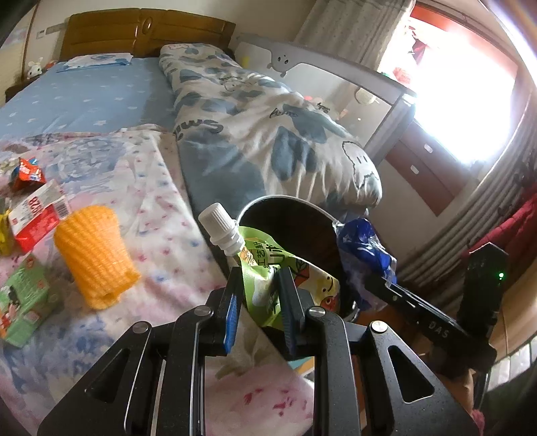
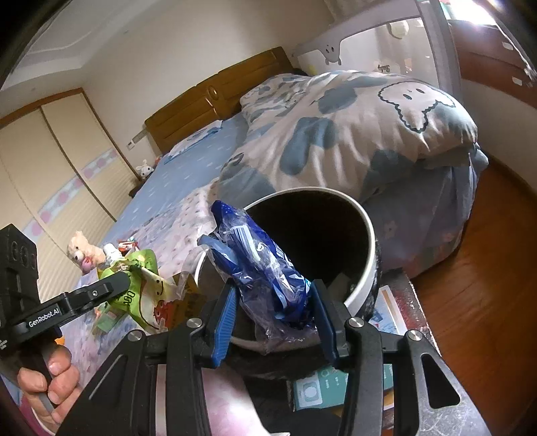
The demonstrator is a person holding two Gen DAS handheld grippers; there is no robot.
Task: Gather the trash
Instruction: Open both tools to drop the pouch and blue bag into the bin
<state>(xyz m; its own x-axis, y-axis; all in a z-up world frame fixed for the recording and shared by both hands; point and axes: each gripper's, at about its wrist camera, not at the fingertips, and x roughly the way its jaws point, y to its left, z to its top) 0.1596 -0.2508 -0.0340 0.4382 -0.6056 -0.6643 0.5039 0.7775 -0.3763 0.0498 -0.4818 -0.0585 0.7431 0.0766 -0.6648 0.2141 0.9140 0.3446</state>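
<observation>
Grippers first: your left gripper (image 1: 258, 285) is clamping its 2 blue-padded fingers on a green spouted drink pouch (image 1: 268, 268), jaws narrow, pouch crumpled between the pads and its white cap (image 1: 220, 226) sticking up toward the upper left. Your right gripper (image 2: 273, 305) is pinching a crinkled blue plastic wrapper (image 2: 258, 261), jaws standing wider than the left's, wrapper bulging up between the pads. Your left hand (image 2: 50, 382) is showing low in the right wrist view, wrapping the black handle.

Both pieces are sitting at the rim of the trash bin (image 2: 367, 234), a round white-rimmed can with a dark inside; the pouch is overlapping its near-left edge, the wrapper its near edge. Neither one is inside the bin yet.

More trash is lying on the floral bedsheet (image 1: 161, 208) to the left: an orange foam fruit net (image 1: 94, 255) nearest, a green carton (image 1: 21, 302) beside it, a red and white carton (image 1: 37, 214) just behind, and a small red pack (image 1: 27, 171) past that.

Further back, a blue and white patterned duvet (image 1: 261, 134) is piling up behind the bin. A wooden headboard (image 1: 147, 32) is closing the far end.
</observation>
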